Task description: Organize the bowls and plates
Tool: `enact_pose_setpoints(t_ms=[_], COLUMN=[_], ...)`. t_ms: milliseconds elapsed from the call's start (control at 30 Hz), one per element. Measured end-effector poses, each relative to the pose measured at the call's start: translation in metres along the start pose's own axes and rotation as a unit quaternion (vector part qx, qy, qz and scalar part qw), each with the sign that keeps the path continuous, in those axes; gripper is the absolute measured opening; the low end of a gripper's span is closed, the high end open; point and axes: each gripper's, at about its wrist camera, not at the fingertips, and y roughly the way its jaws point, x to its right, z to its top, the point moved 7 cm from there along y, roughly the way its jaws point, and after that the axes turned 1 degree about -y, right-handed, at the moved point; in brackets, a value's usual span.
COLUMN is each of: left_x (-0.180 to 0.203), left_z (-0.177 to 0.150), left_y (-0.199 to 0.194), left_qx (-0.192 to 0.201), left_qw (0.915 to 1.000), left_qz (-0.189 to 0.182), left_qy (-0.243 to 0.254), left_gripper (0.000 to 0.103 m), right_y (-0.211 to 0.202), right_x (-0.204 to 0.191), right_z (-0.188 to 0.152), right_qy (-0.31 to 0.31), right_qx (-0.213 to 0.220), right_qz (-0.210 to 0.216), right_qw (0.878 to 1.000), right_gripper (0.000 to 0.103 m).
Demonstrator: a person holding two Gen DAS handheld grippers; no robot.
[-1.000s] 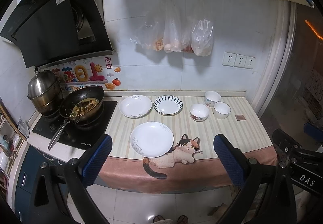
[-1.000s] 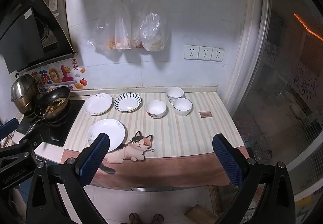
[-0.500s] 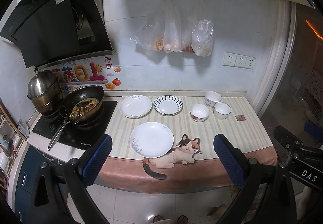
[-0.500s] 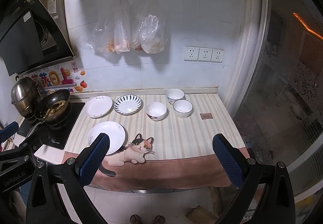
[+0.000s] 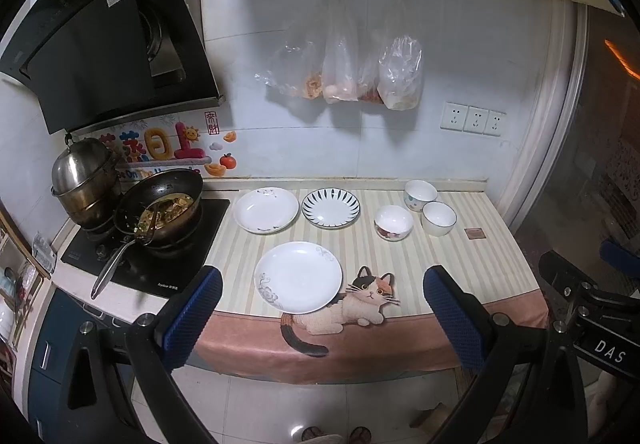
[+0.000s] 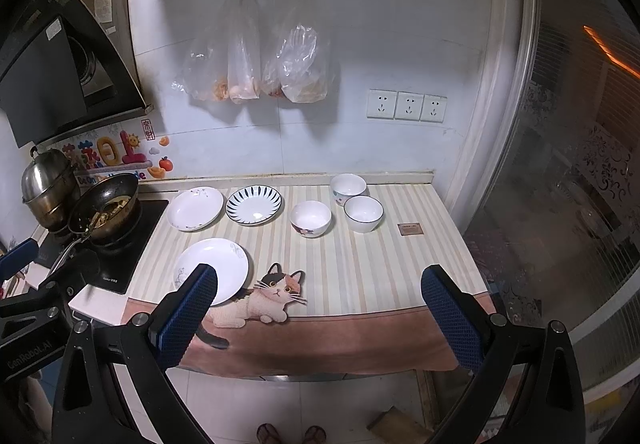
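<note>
On the striped counter cloth [image 5: 472, 256] lie three plates: a white plate [image 5: 298, 276] near the front edge, a white plate [image 5: 266, 209] at the back left, and a blue-striped plate [image 5: 330, 207] beside it. Three bowls stand to the right: a patterned bowl [image 5: 393, 222], a white bowl [image 5: 420, 194] at the back, and a blue-rimmed bowl [image 5: 438, 218]. The same dishes show in the right wrist view, front plate [image 6: 218, 268], bowls [image 6: 311, 219]. My left gripper [image 5: 322, 314] and right gripper [image 6: 318, 310] are both open and empty, held in front of the counter.
A hob [image 5: 160, 264] at the left holds a wok of food [image 5: 162, 209] with a long handle and a steel pot [image 5: 82, 179]. A range hood [image 5: 104, 39] hangs above. Plastic bags [image 5: 352, 71] hang on the wall. A small brown card [image 5: 474, 232] lies at the right.
Both grippers have drifted slightly; the right view shifted a little to the left and closer. Nothing on the counter moved.
</note>
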Motion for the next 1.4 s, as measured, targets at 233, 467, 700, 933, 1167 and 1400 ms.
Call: enact_pose_setpoints(t_ms=[233, 467, 700, 933, 1167, 1400], left_x=[0.002, 0.009, 0.009, 0.010, 0.012, 0.015], left_z=[0.000, 0.004, 0.005, 0.006, 0.007, 0.006], left_y=[0.001, 0.009, 0.007, 0.007, 0.005, 0.004], left_qx=[0.000, 0.002, 0.006, 0.005, 0.008, 0.010], left_qw=[1.0000, 1.0000, 1.0000, 1.0000, 1.0000, 0.9999], left_qz=[-0.001, 0.000, -0.001, -0.002, -0.004, -0.010], left_qy=[0.000, 0.004, 0.003, 0.003, 0.004, 0.006], left_gripper=[0.103, 0.103, 0.103, 0.103, 0.103, 0.103], right_y=[0.002, 0.004, 0.000, 0.000, -0.002, -0.004], right_x=[0.000, 0.002, 0.002, 0.002, 0.000, 0.000], right_z=[-0.001, -0.004, -0.004, -0.003, -0.003, 0.000], right_qy=[0.002, 0.007, 0.007, 0.007, 0.009, 0.011], right_qx=[0.000, 0.003, 0.006, 0.005, 0.006, 0.007], right_qz=[-0.001, -0.001, 0.000, 0.000, 0.001, -0.002], right_qw=[1.000, 1.000, 1.000, 1.000, 1.000, 1.000], right_gripper=[0.103, 0.103, 0.103, 0.103, 0.103, 0.103])
